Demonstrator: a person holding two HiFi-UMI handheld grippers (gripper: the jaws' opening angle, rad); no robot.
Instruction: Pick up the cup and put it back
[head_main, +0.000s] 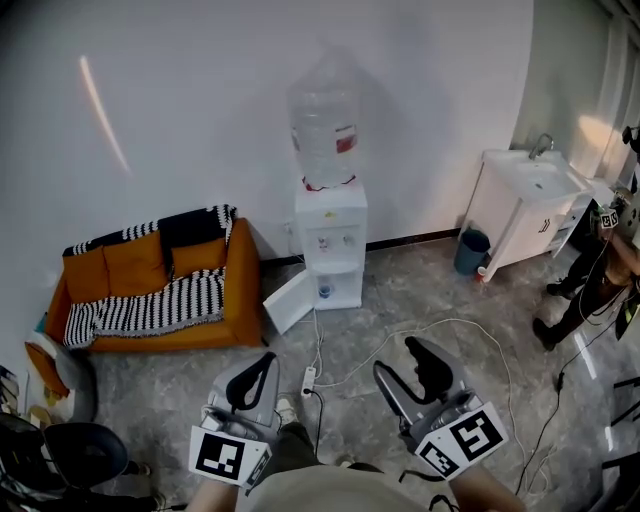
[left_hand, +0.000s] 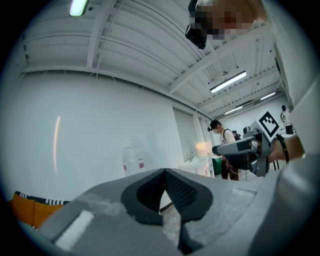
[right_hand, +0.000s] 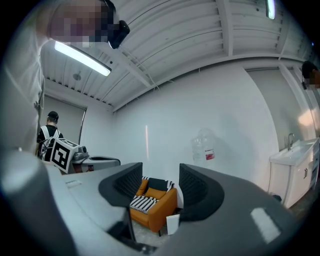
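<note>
A small blue cup (head_main: 323, 291) stands in the lower compartment of the white water dispenser (head_main: 331, 215), whose door hangs open to the left. Both grippers hover well short of it, low in the head view. My left gripper (head_main: 268, 360) is shut with nothing in it; its pads meet in the left gripper view (left_hand: 164, 173). My right gripper (head_main: 398, 358) stands open, and in the right gripper view (right_hand: 161, 172) only the far sofa shows between the jaws. The large bottle (head_main: 325, 130) sits on top of the dispenser.
An orange sofa (head_main: 150, 290) with a striped blanket stands at left. A white sink cabinet (head_main: 530, 200) and a blue bin (head_main: 471, 250) are at right, near a person (head_main: 600, 275). A power strip (head_main: 309, 380) and cables lie on the floor. A dark chair (head_main: 80, 452) is at lower left.
</note>
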